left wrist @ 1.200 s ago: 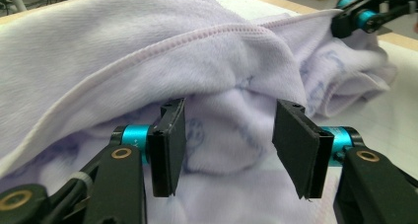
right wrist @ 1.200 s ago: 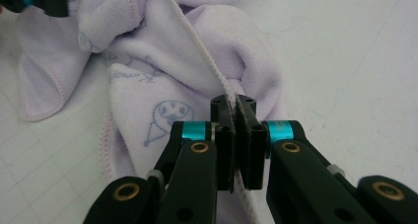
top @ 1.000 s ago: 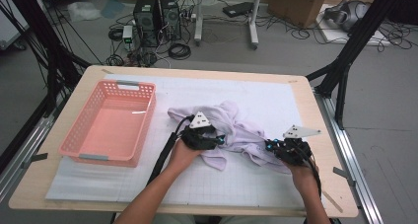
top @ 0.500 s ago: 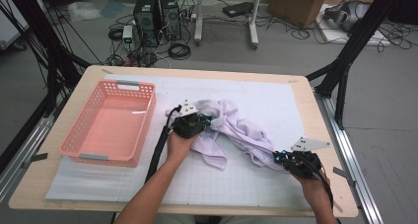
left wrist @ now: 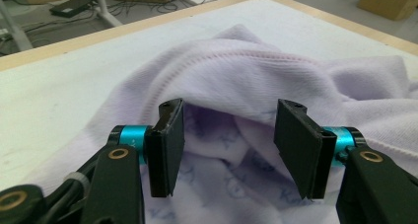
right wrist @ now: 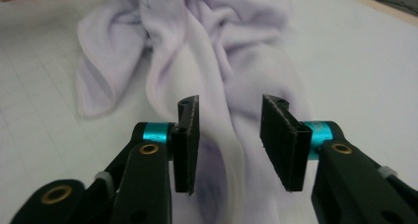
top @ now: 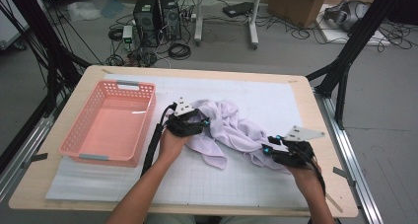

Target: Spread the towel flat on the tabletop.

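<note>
In the high view, the jaws of the left gripper are buried against the cloth, so their gap cannot be read there. The same holds for the right gripper, half covered by its grey plate. The lower arms are cut off at the bottom edge. In the left gripper view the printed pattern on the fabric's underside is too faint to read. In the right gripper view the near cloth is blurred.

One lilac garment lies crumpled on the white mat, roughly at the table's centre, stretching from ten o'clock down to four o'clock as a twisted band. It is soft and fleecy, with a stitched hem arching over a fold and a loose flap hanging toward six o'clock.

Counting from the left: one pink basket at nine o'clock of the garment, well apart from it, then two grippers, one per hand.

The left gripper has its jaws spread, having just been opening, and cloth sits between them without being pressed. The right gripper likewise stands spread, just opened, over the garment's four-o'clock end, with fabric in the gap and no pinch visible.
</note>
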`<state>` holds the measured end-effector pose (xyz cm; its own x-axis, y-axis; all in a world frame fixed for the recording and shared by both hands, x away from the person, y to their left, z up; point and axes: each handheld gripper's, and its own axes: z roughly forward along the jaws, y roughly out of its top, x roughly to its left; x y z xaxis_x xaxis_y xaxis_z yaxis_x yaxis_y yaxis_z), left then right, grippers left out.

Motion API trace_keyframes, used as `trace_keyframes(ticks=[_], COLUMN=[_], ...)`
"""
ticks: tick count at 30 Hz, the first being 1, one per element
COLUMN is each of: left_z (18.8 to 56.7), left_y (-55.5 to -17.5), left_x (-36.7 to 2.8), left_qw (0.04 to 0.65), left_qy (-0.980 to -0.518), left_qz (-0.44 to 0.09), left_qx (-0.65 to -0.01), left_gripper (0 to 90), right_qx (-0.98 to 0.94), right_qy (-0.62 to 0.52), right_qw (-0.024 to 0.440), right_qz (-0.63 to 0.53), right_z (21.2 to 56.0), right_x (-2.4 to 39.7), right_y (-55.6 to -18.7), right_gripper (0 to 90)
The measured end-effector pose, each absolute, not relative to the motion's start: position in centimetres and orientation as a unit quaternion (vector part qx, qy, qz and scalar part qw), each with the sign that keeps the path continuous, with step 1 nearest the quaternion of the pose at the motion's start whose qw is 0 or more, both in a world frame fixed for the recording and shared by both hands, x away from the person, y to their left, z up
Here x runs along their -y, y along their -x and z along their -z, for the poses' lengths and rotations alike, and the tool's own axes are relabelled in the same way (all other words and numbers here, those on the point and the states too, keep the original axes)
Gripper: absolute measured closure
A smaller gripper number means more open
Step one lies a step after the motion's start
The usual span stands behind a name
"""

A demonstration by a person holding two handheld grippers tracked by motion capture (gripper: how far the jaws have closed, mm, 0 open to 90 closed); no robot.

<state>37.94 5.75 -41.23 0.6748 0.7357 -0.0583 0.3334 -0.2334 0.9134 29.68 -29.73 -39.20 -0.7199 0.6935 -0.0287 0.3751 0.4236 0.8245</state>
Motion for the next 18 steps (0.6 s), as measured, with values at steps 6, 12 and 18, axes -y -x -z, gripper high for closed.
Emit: trace_keyframes(ticks=[6,12,18], left_z=[41.9,42.7,43.2], left_y=[-37.3,-36.8,-36.7], left_x=[-7.3,-8.0,-8.7], left_qw=[0.5,0.497,0.494], left_qy=[-0.767,-0.767,-0.758], left_qz=[-0.194,-0.193,-0.196], left_qx=[-0.353,-0.358,-0.379], left_gripper=[45.2,44.7,43.8], right_qx=[-0.841,-0.85,-0.865], right_qy=[-0.292,-0.271,-0.26], right_qw=[0.168,0.134,0.111], right_qz=[-0.423,-0.432,-0.414], right_z=[38.8,39.5,40.4], right_x=[25.2,21.5,18.7], right_y=[-33.3,-36.4,-39.1], right_gripper=[57.4,54.9,59.9])
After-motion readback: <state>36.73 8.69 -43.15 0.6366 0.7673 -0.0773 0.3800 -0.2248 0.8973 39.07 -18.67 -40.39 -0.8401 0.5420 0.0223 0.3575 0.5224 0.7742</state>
